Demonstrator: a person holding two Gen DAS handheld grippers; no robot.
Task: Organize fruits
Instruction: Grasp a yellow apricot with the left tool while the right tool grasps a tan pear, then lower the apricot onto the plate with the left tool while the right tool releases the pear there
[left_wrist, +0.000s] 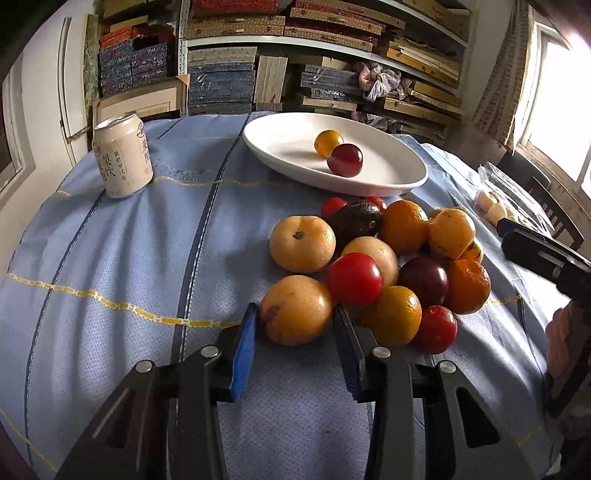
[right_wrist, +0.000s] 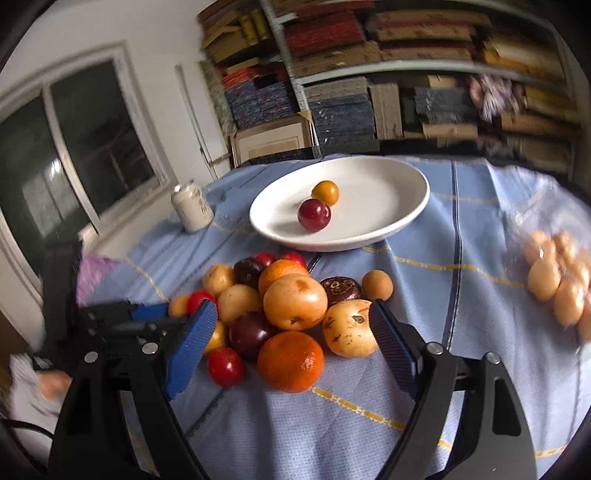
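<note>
The left gripper (left_wrist: 295, 325) pinched a round tan-yellow fruit (left_wrist: 295, 309) with a dark blemish, at the near edge of the fruit pile (left_wrist: 373, 266) on the blue tablecloth (left_wrist: 129, 258). The right gripper (right_wrist: 293, 325) stood spread over the pile.

The left gripper (left_wrist: 295, 314) tilts steeply down, its blue pads (left_wrist: 243, 347) closed in on a fruit. The right gripper (right_wrist: 291, 321) slopes down more gently, jaws spread wide, gripping nothing.
</note>
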